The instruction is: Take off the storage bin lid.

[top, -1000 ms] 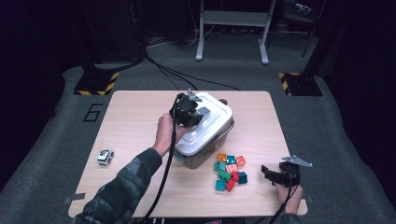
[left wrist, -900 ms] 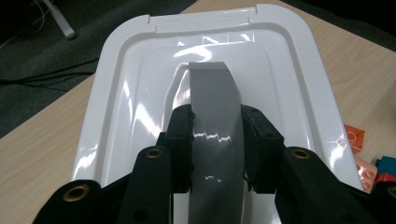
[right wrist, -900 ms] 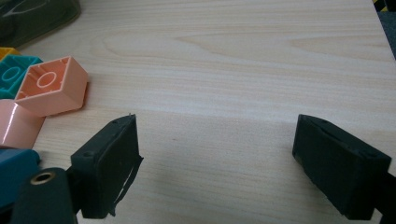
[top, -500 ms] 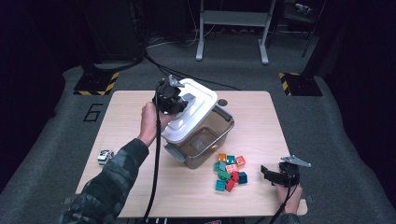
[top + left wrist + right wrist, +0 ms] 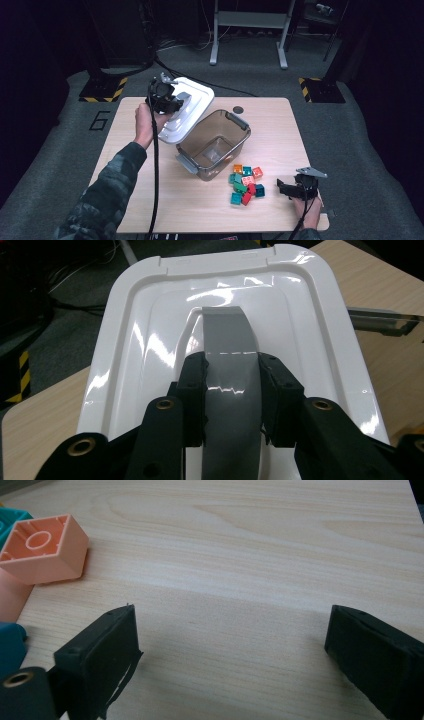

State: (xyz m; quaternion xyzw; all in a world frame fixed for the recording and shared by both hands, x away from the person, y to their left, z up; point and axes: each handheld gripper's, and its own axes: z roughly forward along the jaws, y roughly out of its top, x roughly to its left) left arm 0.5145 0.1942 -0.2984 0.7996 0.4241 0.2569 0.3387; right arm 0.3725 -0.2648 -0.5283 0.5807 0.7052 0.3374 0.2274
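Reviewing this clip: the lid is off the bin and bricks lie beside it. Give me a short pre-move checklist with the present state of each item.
1. Left gripper firmly holds the white lid by its grey handle: ok, jaws closed on both sides.
2. Lid clear of the bin: ok, held off to its left side.
3. Bin interior free: ok, nothing seen inside.
4. Right gripper open and unloaded: ok, jaws wide apart over bare table.
5. Bricks within reach of the right gripper: ok, piled just left of it.
6. Spot to set the lid down: cannot tell.
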